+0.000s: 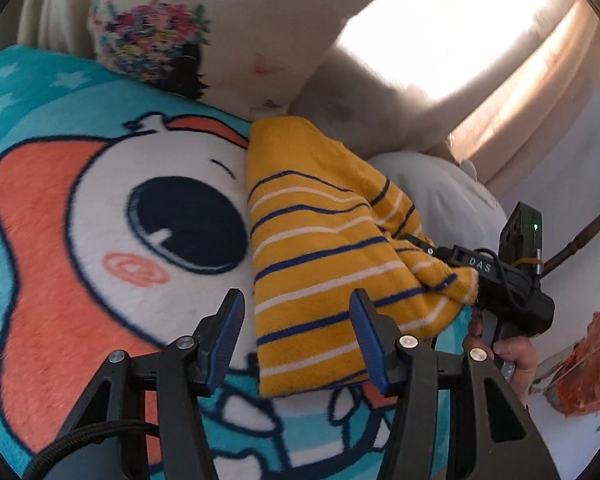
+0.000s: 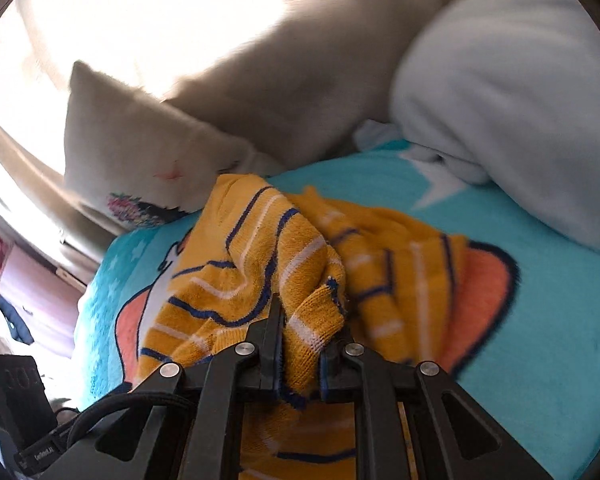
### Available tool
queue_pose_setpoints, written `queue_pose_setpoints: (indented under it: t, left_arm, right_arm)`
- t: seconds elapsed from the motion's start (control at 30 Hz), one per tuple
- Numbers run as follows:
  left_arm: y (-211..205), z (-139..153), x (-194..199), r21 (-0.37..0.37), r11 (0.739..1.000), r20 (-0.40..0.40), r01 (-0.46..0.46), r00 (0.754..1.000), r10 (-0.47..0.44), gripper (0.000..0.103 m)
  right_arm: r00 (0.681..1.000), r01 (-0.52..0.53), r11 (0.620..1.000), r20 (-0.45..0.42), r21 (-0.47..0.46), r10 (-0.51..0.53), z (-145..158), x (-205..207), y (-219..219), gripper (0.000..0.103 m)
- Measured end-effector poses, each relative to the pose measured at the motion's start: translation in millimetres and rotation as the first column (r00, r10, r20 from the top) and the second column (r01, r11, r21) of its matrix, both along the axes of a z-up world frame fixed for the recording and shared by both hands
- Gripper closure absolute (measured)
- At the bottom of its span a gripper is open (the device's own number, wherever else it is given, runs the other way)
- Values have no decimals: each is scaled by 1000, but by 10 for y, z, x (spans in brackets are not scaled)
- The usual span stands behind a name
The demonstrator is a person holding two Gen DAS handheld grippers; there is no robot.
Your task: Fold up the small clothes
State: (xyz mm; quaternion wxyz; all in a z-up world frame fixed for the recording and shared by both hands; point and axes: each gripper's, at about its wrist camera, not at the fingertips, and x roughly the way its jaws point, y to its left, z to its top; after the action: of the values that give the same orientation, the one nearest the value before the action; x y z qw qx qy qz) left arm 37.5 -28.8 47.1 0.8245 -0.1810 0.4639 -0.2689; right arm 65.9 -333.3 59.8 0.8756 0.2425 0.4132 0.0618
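Right tongs (image 2: 300,344) pinch the yellow striped top (image 1: 320,248) on the cartoon blanket (image 1: 80,240); left tongs (image 1: 296,312) wide, empty, w/ nothing between.

Yellow striped garment (image 1: 324,248) lies on teal cartoon blanket (image 1: 100,240), left gripper (image 1: 296,344) above its near edge with jaws apart and empty, right gripper (image 1: 432,252) pinching its right side, floral pillow (image 1: 204,32) behind.
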Motion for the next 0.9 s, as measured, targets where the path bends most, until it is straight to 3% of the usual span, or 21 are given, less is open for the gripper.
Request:
queue_pose_setpoints:
  t: [0.17,0.33,0.47,0.6,0.67,0.8,0.9]
  left_arm:
    - [-335,-89,90,17,999,-26,49,998,-49,50]
    - [-576,-218,152,103,993,-21,60,998,-58,45]
    - [-576,-268,142,111,992,-16,54,998,-53,42]
    - [-563,-262,100,127,991,-13,52,999,-51,41]
    - [-531,-202,60,159,986,-4,46,999,-46,42]
    - [-402,2,-89,313,948,96,-53,995,24,40]
    - [-267,78,-133,334,938,123,-95,991,57,40]
  right_arm:
    - [999,37,997,-3,61,-37,-176,-128,-230,90]
    - [999,50,996,15,78,-52,-160,-222,-374,82]
    - [991,69,998,118,-15,-67,161,-472,-318,76]
    - [978,13,1000,206,13,-16,439,-680,-189,76]
    - [976,-35,999,212,-12,37,484,-722,-55,76]
    - [972,-137,987,180,-84,151,399,-714,224,76]
    - [972,-152,970,150,-189,182,277,-694,419,75]
